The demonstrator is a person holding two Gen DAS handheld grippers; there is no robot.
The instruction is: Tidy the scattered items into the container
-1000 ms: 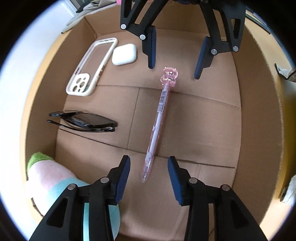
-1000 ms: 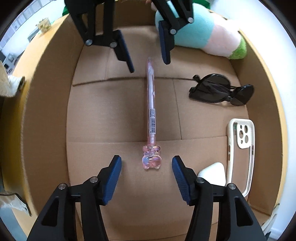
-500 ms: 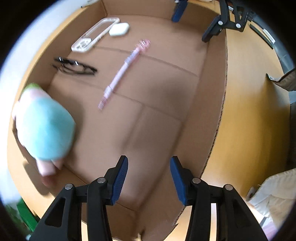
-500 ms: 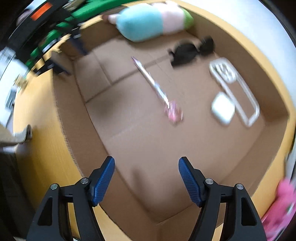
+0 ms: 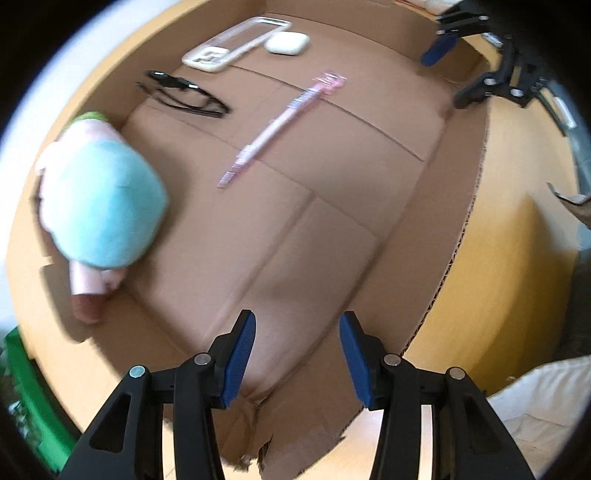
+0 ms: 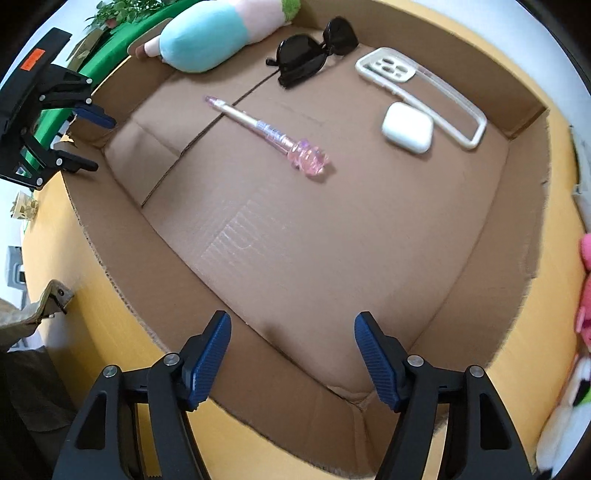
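Note:
An open cardboard box (image 5: 458,236) (image 6: 517,206) lies below both grippers. On its floor are a pink pen with a bear-shaped top (image 5: 280,122) (image 6: 266,129), black sunglasses (image 5: 184,96) (image 6: 314,55), a cream phone case (image 5: 236,44) (image 6: 417,88), a white earbud case (image 5: 287,42) (image 6: 406,127) and a teal-and-pink plush toy (image 5: 103,206) (image 6: 210,33). My left gripper (image 5: 297,354) (image 6: 88,136) hangs open and empty above one box corner. My right gripper (image 6: 291,354) (image 5: 461,62) stands open wider over the opposite wall, holding nothing.
The box rests on a light wooden table (image 5: 517,258) (image 6: 92,332). A pink plush (image 6: 585,277) lies outside the box at the right edge. White fabric (image 5: 546,406) and a khaki cloth item (image 6: 29,314) sit on the table. A green object (image 5: 22,369) is beside it.
Both grippers were facing each other over the pen; they have drawn apart to opposite edges of the box and rolled. The right jaws stand wider. The pen stays on the floor.

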